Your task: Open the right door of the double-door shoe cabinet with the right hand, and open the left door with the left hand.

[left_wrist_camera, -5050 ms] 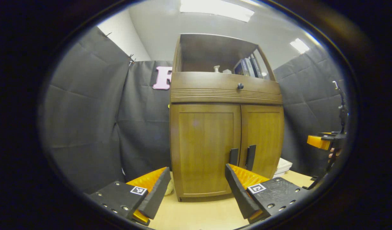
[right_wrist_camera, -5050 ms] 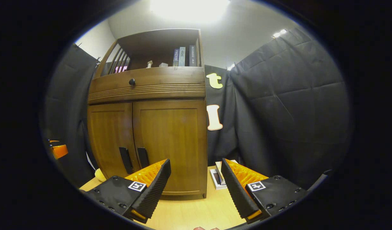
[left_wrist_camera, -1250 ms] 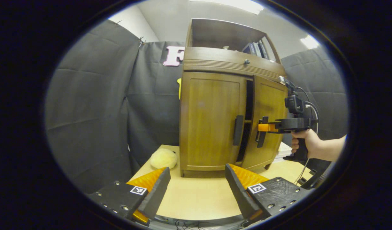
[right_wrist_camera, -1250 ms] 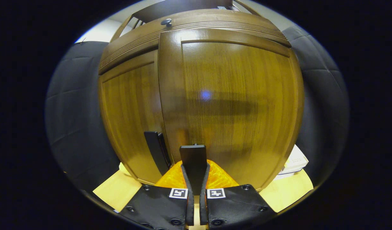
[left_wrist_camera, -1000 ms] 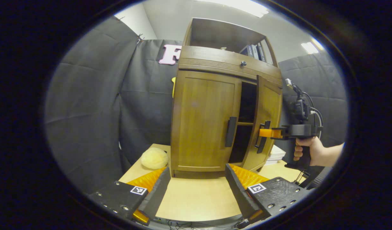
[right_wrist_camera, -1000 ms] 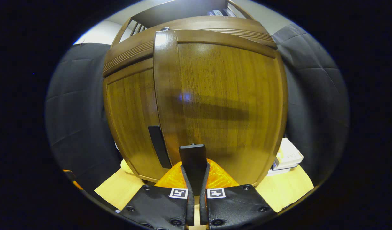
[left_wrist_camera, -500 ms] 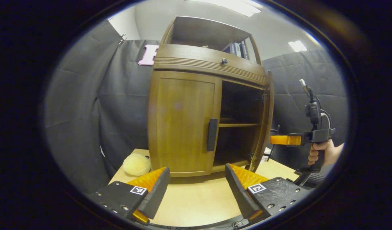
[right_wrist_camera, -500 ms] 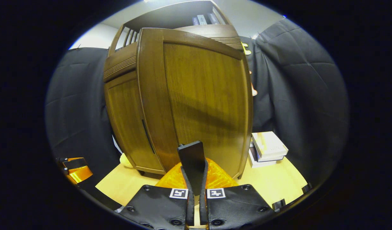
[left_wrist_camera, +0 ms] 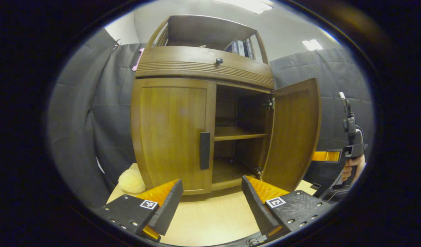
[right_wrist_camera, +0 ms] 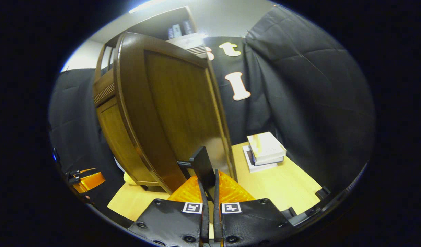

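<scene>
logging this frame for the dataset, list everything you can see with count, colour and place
shoe cabinet: one, brown wood, on the table
left door: one, brown, shut, black handle
right door: one, brown, swung wide open
right door handle: one, black, between the right gripper's fingers
inner shelf: one, brown, bare
drawer knob: one, dark, above the doors
books: a few, dark, upright on the top shelf
boxes: a stack, white, right of the cabinet
soft ball: one, pale yellow, left of the cabinet
table: one, light wood
left gripper: open, short of the left door
right gripper: shut on the right door handle
hand: one, holding the right gripper
</scene>
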### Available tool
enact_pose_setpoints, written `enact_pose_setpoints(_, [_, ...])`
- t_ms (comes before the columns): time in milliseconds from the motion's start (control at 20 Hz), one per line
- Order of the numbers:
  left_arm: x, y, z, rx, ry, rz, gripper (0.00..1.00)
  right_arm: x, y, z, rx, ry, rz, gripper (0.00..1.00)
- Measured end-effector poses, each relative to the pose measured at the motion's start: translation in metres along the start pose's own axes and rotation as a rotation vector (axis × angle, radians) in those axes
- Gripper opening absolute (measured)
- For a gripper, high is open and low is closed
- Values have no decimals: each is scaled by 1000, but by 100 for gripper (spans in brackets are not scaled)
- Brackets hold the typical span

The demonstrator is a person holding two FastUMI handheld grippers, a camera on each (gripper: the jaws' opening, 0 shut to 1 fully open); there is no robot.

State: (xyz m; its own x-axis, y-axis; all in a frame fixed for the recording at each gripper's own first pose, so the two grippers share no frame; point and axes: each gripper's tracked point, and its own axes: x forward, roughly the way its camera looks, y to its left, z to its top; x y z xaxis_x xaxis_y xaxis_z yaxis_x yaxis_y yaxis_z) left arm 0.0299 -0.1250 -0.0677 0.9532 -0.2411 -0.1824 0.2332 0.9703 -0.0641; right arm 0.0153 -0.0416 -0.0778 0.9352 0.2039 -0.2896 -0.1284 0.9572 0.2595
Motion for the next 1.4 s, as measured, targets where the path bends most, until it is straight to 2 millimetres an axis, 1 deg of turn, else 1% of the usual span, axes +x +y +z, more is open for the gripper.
enact_pose_setpoints(100, [5, -8, -1, 9, 6, 1, 100, -2, -16, 4, 34, -11, 14, 10])
enact_pose_setpoints(150, [9, -12, -2, 16, 13, 2, 100, -2, -24, 6, 41, -15, 17, 6])
enact_pose_setpoints(250, [18, -21, -3, 25, 26, 2, 100, -1, -39, 8, 27, -18, 19, 7])
enact_pose_setpoints(350, [28, -28, 2, 28, 30, 0, 100, 1, -51, 11, 17, -16, 27, 6])
enact_pose_setpoints(450, [35, -37, 6, 35, 26, -3, 100, 1, -55, 12, 5, -12, 52, 6])
enact_pose_setpoints(500, [37, -44, 7, 39, 24, -4, 100, 2, -58, 13, -2, -11, 63, 2])
enact_pose_setpoints(550, [41, -50, 9, 42, 24, -5, 100, 3, -61, 13, -8, -9, 73, 2])
enact_pose_setpoints(600, [44, -57, 10, 41, 23, -7, 100, 3, -64, 14, -10, -8, 81, 6])
enact_pose_setpoints(650, [48, -64, 12, 36, 22, -11, 100, 3, -67, 15, -12, -6, 91, 2])
enact_pose_setpoints(800, [56, -80, 12, 28, 18, -19, 100, 6, -73, 16, -27, 3, 129, 2])
enact_pose_setpoints(950, [68, -95, 13, 33, 17, -22, 100, 7, -74, 16, -64, 11, 169, 2])
enact_pose_setpoints(1000, [72, -99, 14, 30, 17, -21, 100, 8, -75, 16, -73, 14, 178, 3])
enact_pose_setpoints(1050, [77, -102, 13, 24, 17, -21, 100, 9, -76, 16, -77, 16, 186, 6])
enact_pose_setpoints(1100, [82, -107, 12, 14, 18, -19, 100, 9, -76, 16, -79, 19, 192, 2])
enact_pose_setpoints(1150, [86, -110, 12, -1, 18, -19, 100, 9, -79, 14, -81, 21, 193, 3])
enact_pose_setpoints(1200, [88, -113, 12, -15, 20, -21, 100, 8, -79, 14, -88, 22, 189, 6])
enact_pose_setpoints(1300, [91, -115, 14, -27, 15, -22, 100, 6, -78, 14, -106, 21, 168, 6])
enact_pose_setpoints(1350, [93, -116, 15, -23, 12, -30, 100, 5, -77, 13, -109, 18, 154, 2])
enact_pose_setpoints(1400, [95, -117, 16, -13, 11, -44, 100, 2, -78, 14, -108, 13, 137, 6])
